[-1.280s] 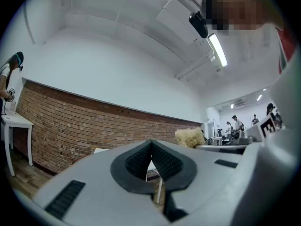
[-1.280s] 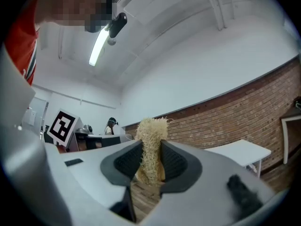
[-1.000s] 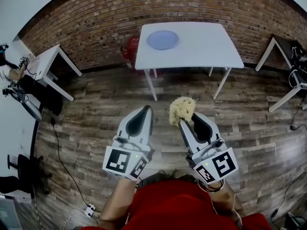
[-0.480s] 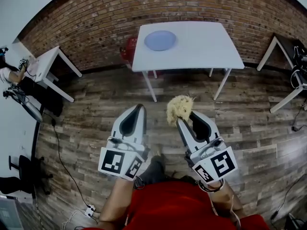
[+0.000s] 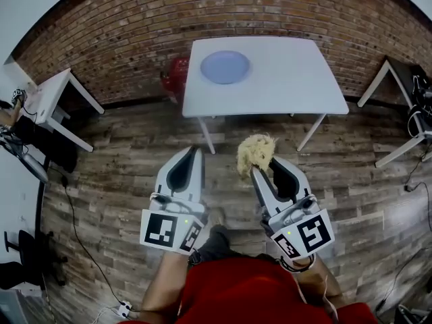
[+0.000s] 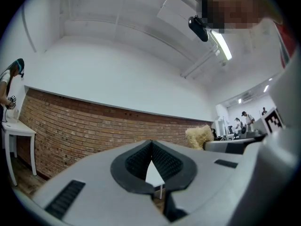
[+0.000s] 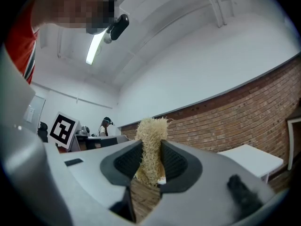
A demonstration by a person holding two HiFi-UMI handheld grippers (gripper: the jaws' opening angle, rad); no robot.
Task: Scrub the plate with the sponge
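Note:
A pale blue plate lies on the left part of a white table by the brick wall, well ahead of both grippers. My right gripper is shut on a shaggy yellow sponge, which sticks out past its tips; the sponge shows squeezed between the pads in the right gripper view. My left gripper is held beside it, shut with nothing in it, its jaws meeting at the tip. Both are held over the wooden floor, short of the table.
A red object stands by the table's left legs. Another white table is at the left, with a person beside it. A dark desk with gear is at the right. Cables trail across the plank floor.
The table and plate have shifted slightly nearer and to the right in the head view as the person moves forward. Both grippers keep their pose, the sponge still held.

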